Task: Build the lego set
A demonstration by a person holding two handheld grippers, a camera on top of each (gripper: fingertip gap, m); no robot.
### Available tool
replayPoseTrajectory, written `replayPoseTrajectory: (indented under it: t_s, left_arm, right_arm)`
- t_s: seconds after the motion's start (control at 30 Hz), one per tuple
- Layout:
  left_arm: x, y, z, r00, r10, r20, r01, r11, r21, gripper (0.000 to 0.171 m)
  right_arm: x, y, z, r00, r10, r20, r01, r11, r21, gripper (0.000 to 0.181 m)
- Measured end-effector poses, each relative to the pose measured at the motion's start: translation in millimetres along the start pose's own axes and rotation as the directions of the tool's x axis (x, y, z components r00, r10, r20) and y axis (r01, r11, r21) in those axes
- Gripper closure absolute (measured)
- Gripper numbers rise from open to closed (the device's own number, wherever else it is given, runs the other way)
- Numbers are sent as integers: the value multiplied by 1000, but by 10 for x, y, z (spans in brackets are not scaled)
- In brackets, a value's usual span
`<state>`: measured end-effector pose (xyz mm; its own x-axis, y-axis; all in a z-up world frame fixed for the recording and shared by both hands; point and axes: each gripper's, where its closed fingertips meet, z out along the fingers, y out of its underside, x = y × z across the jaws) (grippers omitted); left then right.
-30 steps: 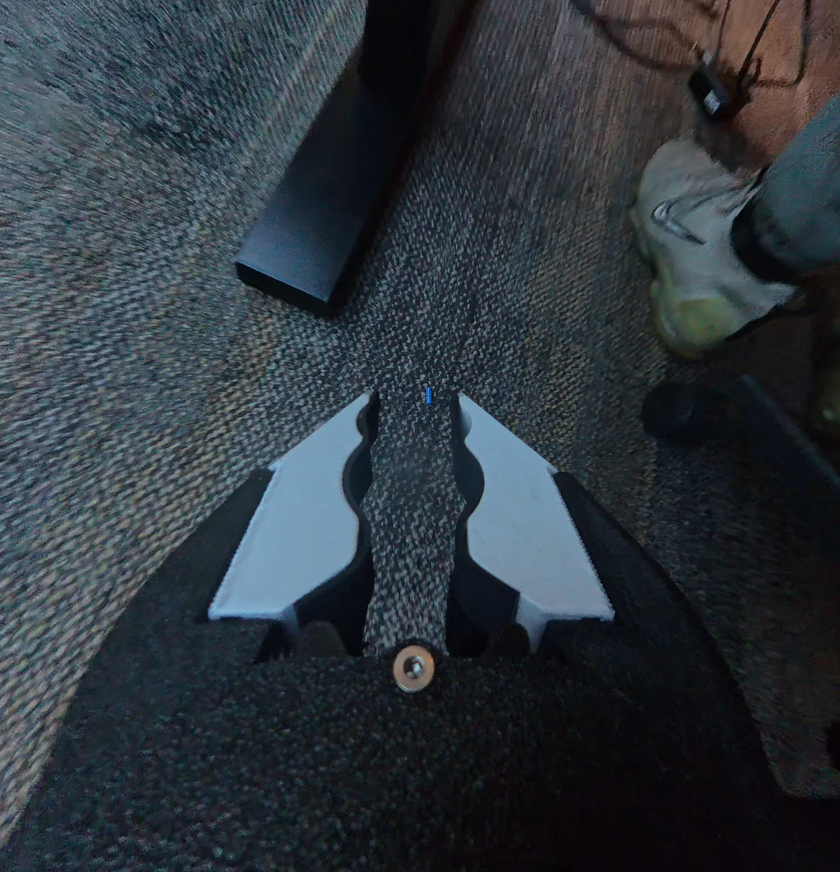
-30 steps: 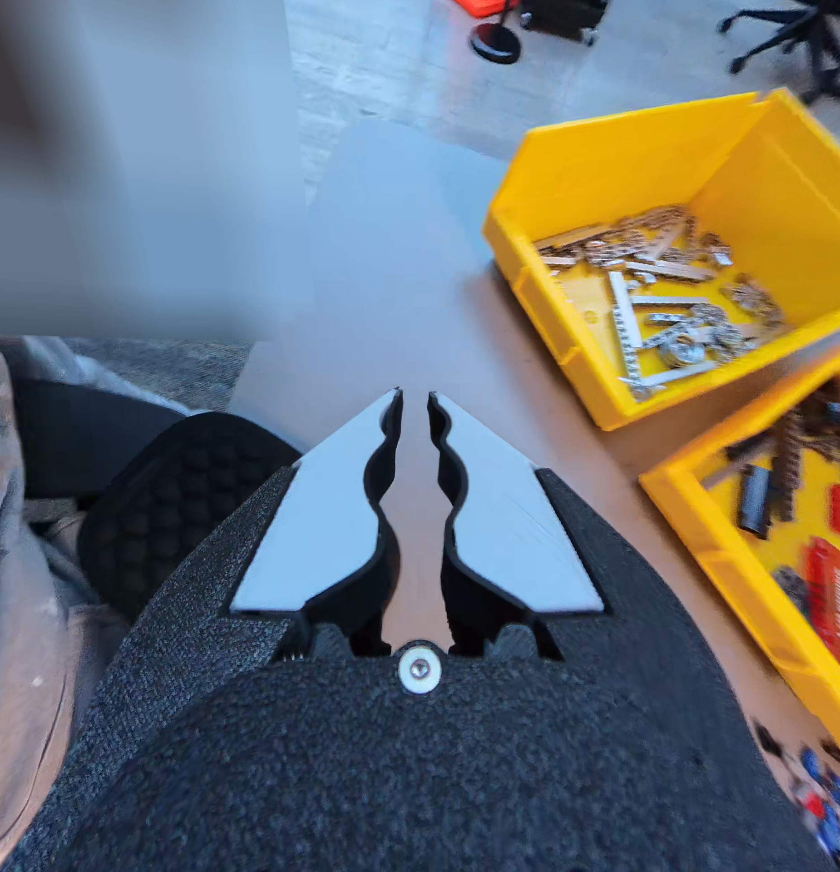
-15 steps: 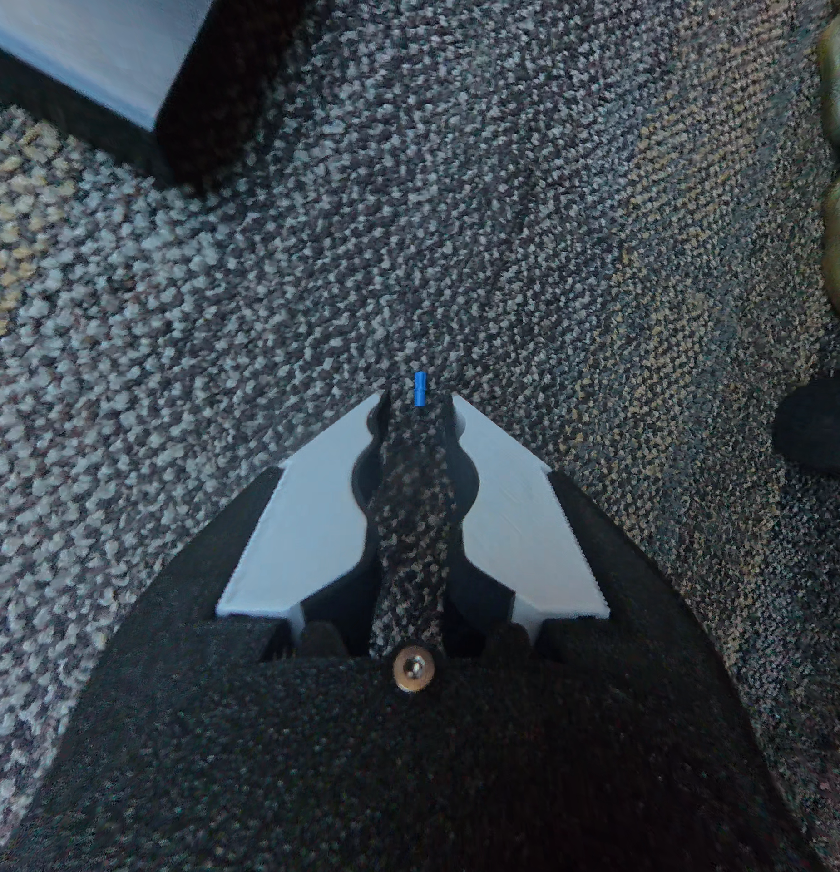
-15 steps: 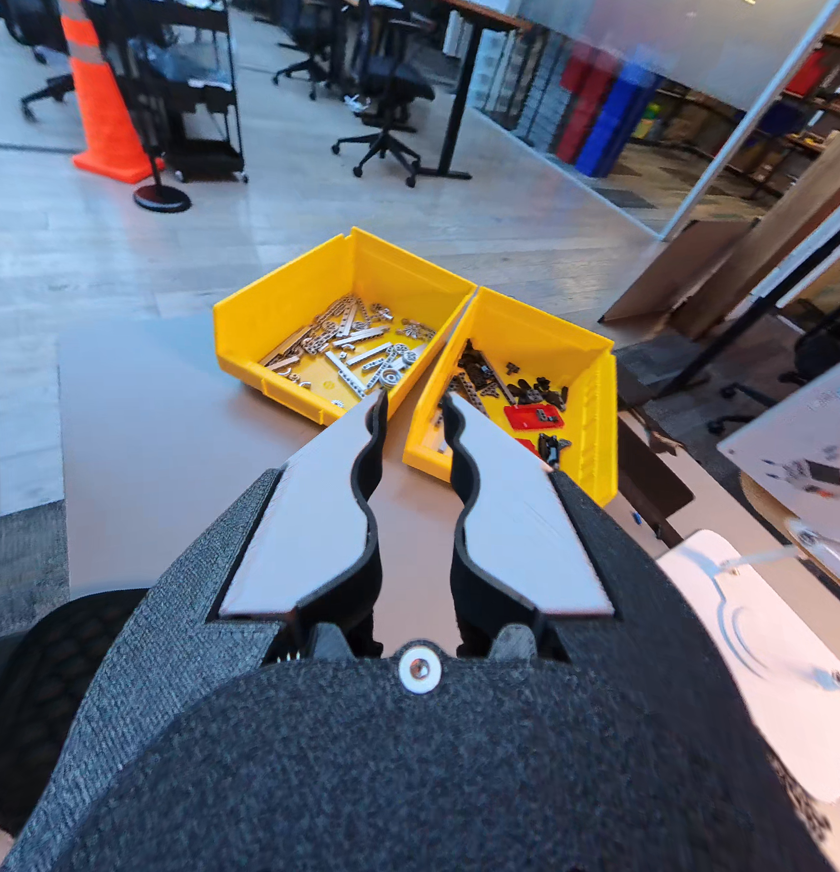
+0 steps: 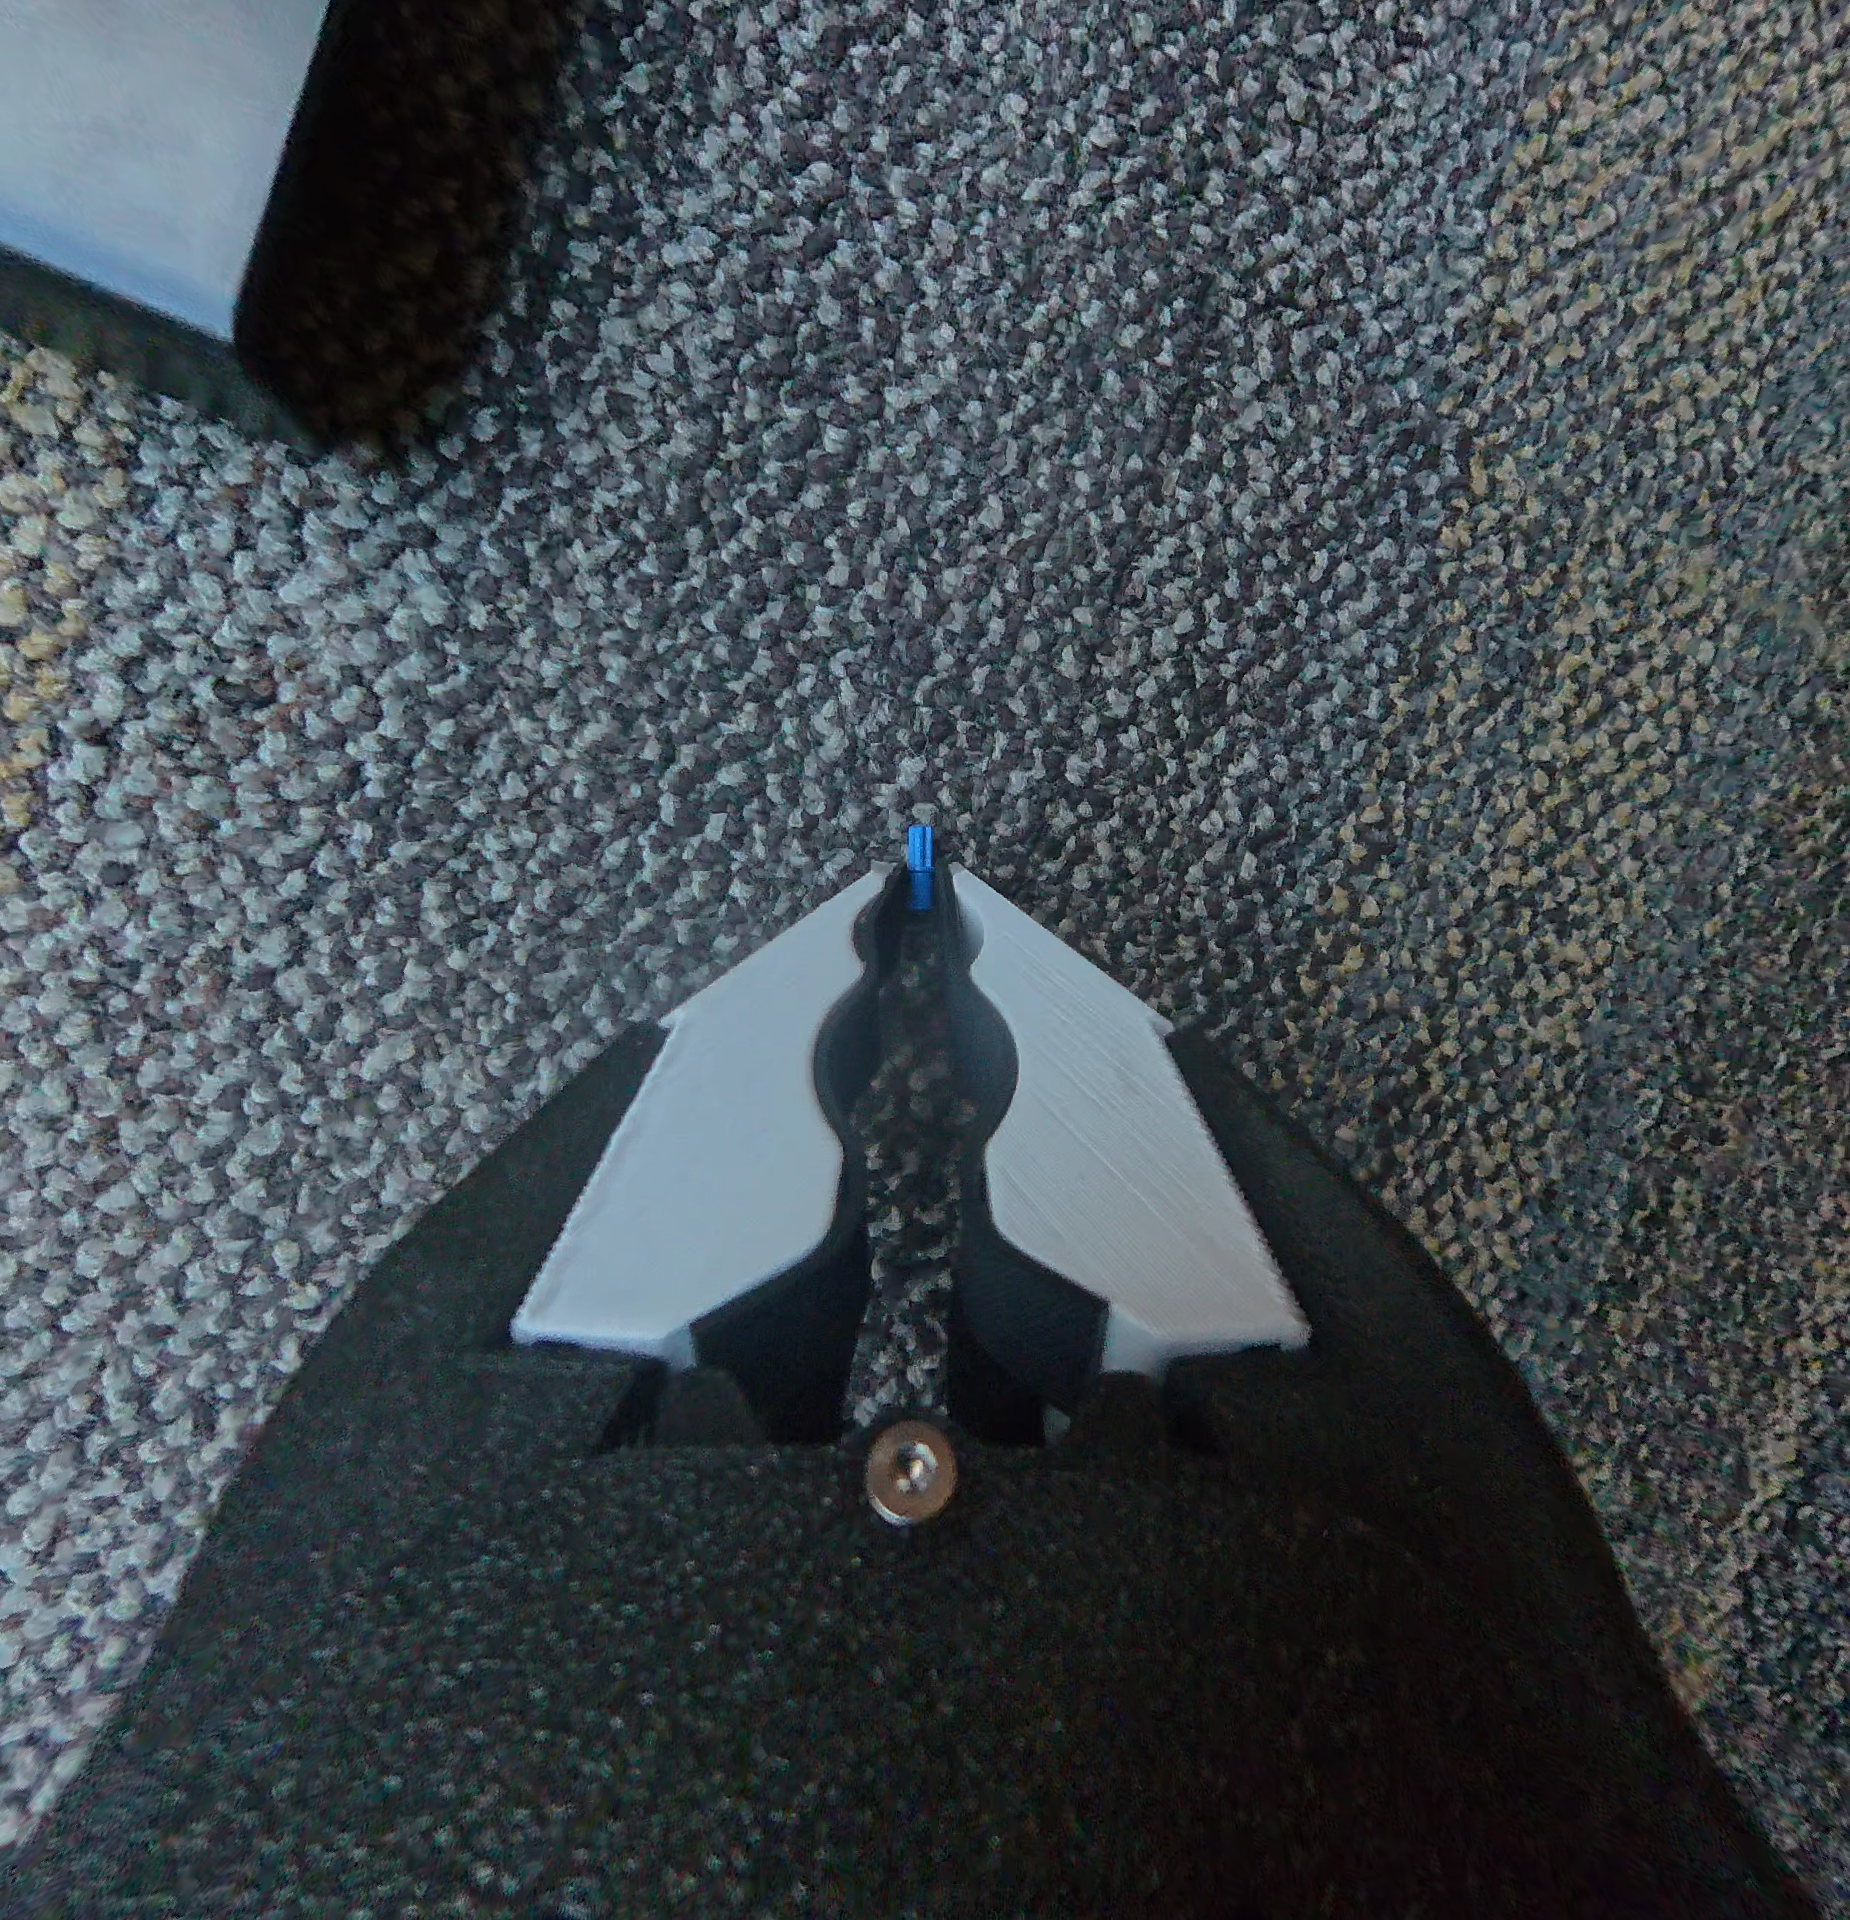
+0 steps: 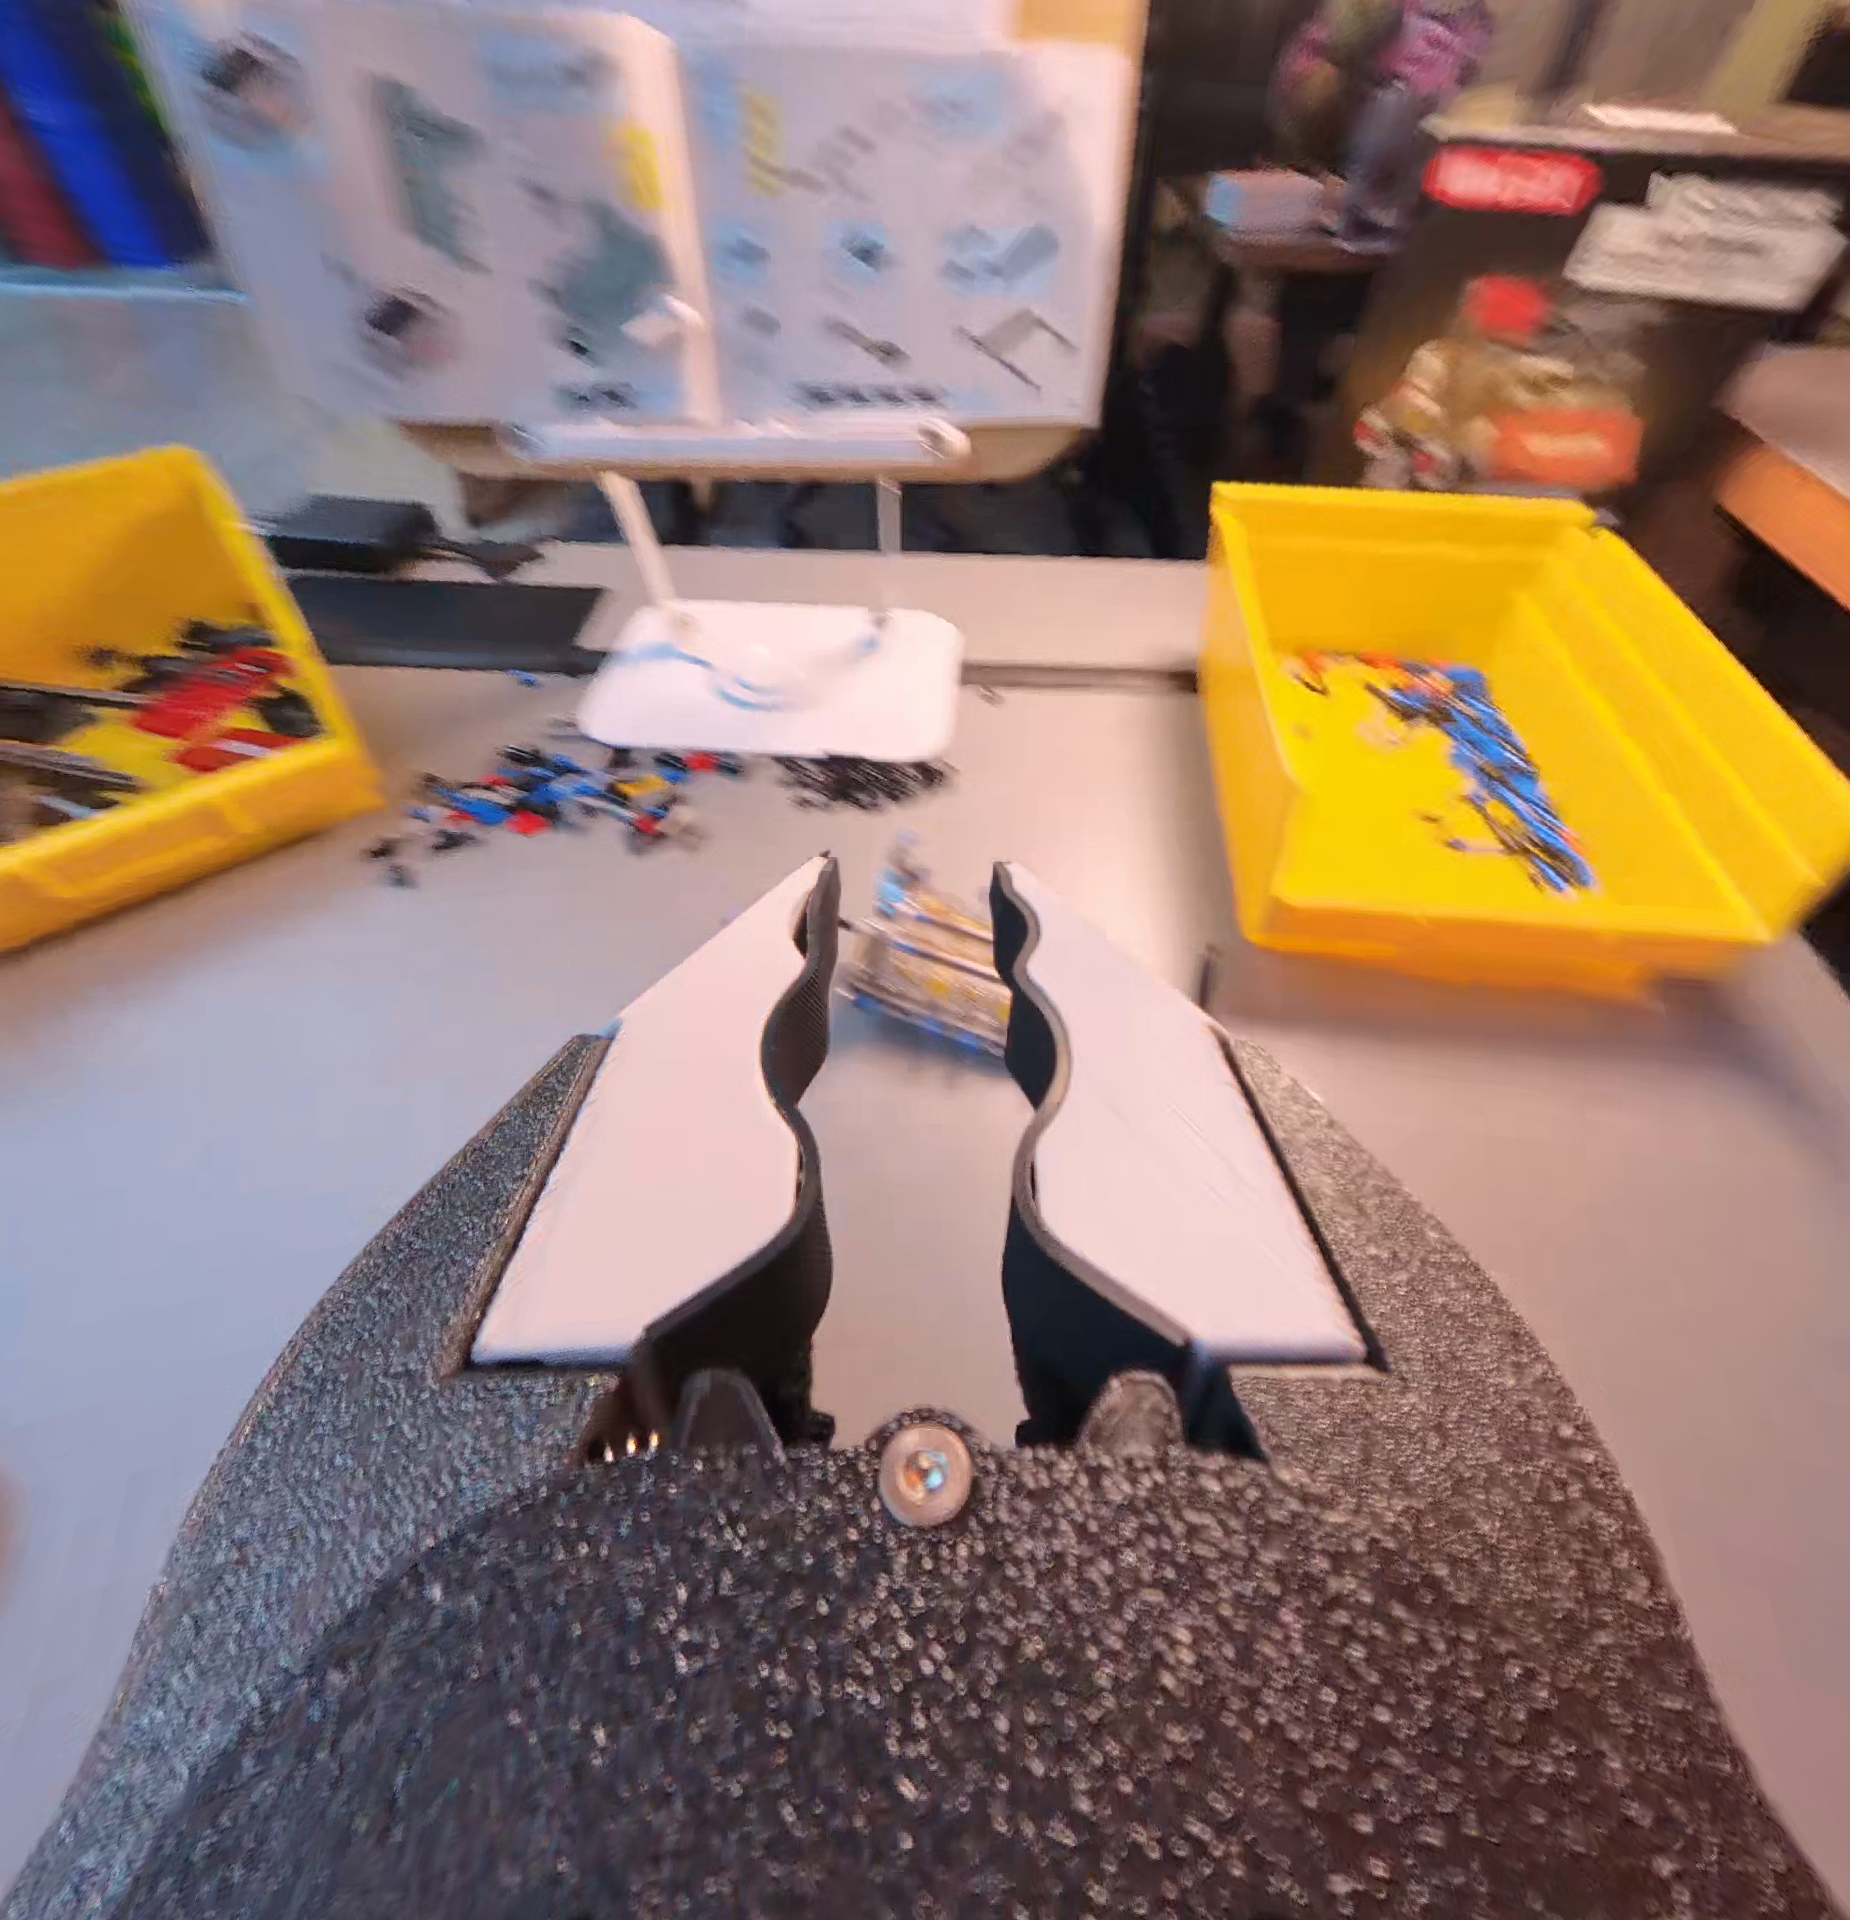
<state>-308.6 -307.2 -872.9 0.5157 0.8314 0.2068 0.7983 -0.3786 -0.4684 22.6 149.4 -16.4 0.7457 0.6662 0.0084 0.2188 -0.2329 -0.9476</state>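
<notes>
In the left wrist view, my left gripper points down at speckled grey carpet. Its white fingers are closed on a tiny blue pin, whose end sticks out past the fingertips. In the right wrist view, my right gripper is open and empty, held above a grey table. A small blurred blue, yellow and grey brick assembly lies on the table just beyond and between its fingertips.
A black furniture foot rests on the carpet at upper left. On the table are a yellow bin with black and red parts, a yellow bin with blue parts, scattered small parts, and a white stand holding an open booklet.
My left gripper came down closer to the carpet and its fingers closed around the blue pin. My right gripper swung round to face the table's middle and opened wider.
</notes>
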Motion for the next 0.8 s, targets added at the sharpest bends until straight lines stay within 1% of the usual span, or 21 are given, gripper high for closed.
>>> replayPoseTrajectory:
  t_s: [0.03, 0.1, 0.17, 0.27, 0.33, 0.37, 0.43, 0.5, 0.53, 0.6, 0.67, 0.73, 0.77, 0.8]
  left_arm:
    - [0, 0, 0, 1000, -14, -6, 14, 1000, -1, 169]
    - [3, 2, -2, 999, -39, -27, 39, 999, -1, 169]
    - [-3, 2, -24, 992, -105, -66, 106, 994, 17, 169]
    - [-78, -71, -180, 972, -206, -112, 217, 971, 96, 169]
    - [-156, -154, -396, 967, -220, -127, 238, 958, 157, 169]
    - [-210, -215, -552, 968, -217, -128, 239, 952, 191, 169]
    - [-338, -403, -1010, 968, -214, -134, 243, 930, 275, 169]
    - [-458, -656, -1679, 978, -166, -129, 202, 908, 366, 169]
    - [-518, -803, -2100, 984, -135, -118, 172, 893, 415, 169]
    - [-603, -1127, -3085, 993, -79, -93, 116, 852, 510, 169]
    - [-640, -1480, -4164, 1000, 6, -12, 2, 808, 590, 169]
    - [-546, -1916, -5232, 991, 108, 85, -137, 744, 655, 169]
    - [-417, -2165, -5725, 973, 177, 151, -232, 698, 677, 169]
    - [-224, -2424, -6168, 942, 252, 222, -334, 641, 691, 169]
  right_arm:
    - [182, 108, -36, 999, 6, -45, -7, 1000, -17, 152]
    - [411, 258, -87, 995, 10, -97, -14, 999, -46, 152]
    - [565, 354, -108, 992, -2, -127, -7, 998, -69, 151]
    - [669, 411, -108, 991, -14, -133, 3, 997, -78, 151]
    - [719, 451, -79, 993, -18, -121, 9, 997, -74, 151]
    - [751, 478, -50, 994, -24, -110, 16, 997, -75, 151]
    - [834, 532, 18, 995, -41, -87, 34, 997, -73, 151]
    - [925, 552, 82, 996, -66, -62, 63, 997, -51, 151]
    - [966, 561, 117, 996, -73, -43, 71, 997, -35, 151]
    - [1012, 535, 172, 999, -48, 18, 48, 999, 15, 151]
    - [1065, 474, 211, 995, -7, 100, -1, 997, 77, 151]
    - [1069, 402, 250, 984, -66, 167, 45, 991, 123, 151]
    - [1038, 359, 266, 972, -121, 203, 93, 985, 146, 149]
    - [994, 313, 285, 955, -171, 241, 132, 976, 171, 147]
